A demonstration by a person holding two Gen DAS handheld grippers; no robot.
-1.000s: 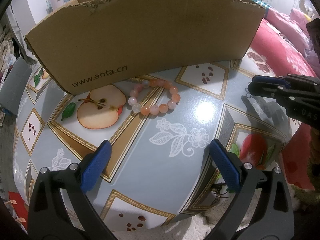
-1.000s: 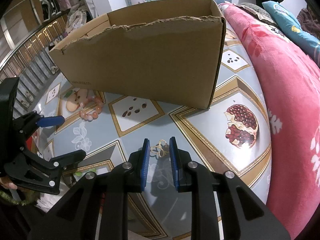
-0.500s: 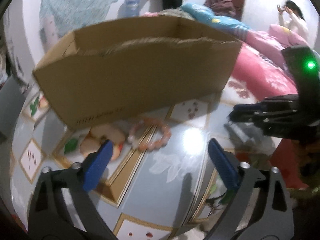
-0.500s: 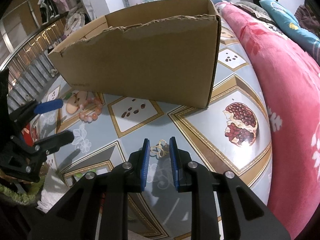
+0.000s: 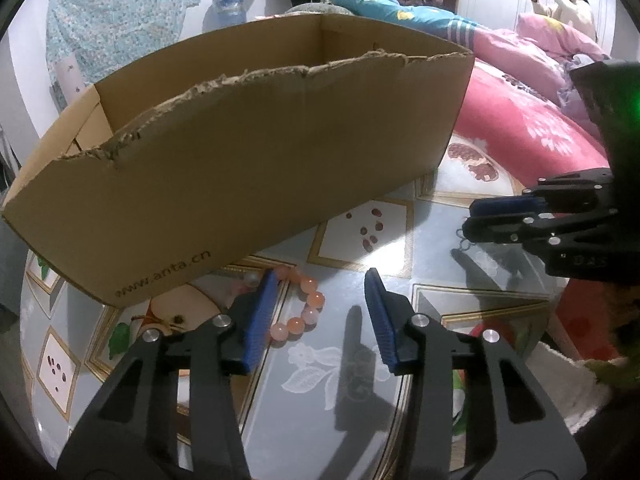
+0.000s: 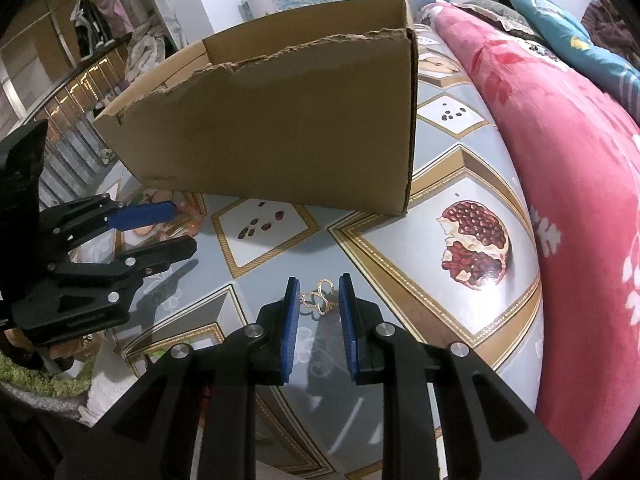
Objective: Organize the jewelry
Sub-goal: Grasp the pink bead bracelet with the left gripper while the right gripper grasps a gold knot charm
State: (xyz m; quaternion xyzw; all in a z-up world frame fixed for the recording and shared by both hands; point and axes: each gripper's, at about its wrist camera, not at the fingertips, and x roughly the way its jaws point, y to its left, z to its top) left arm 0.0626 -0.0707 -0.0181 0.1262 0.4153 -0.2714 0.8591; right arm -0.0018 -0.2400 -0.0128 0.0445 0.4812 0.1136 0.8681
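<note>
Bracelet (image 5: 298, 312) lies beside cardboard box (image 5: 248, 168), left fingers (image 5: 260, 320) overlapping it.

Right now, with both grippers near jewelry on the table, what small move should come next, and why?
Probably lift the right gripper toward the cardboard box: the gold ring sits between its narrow jaws, seemingly pinched. The left gripper, whose jaws have just been closing, does not yet hold the bead bracelet.
</note>
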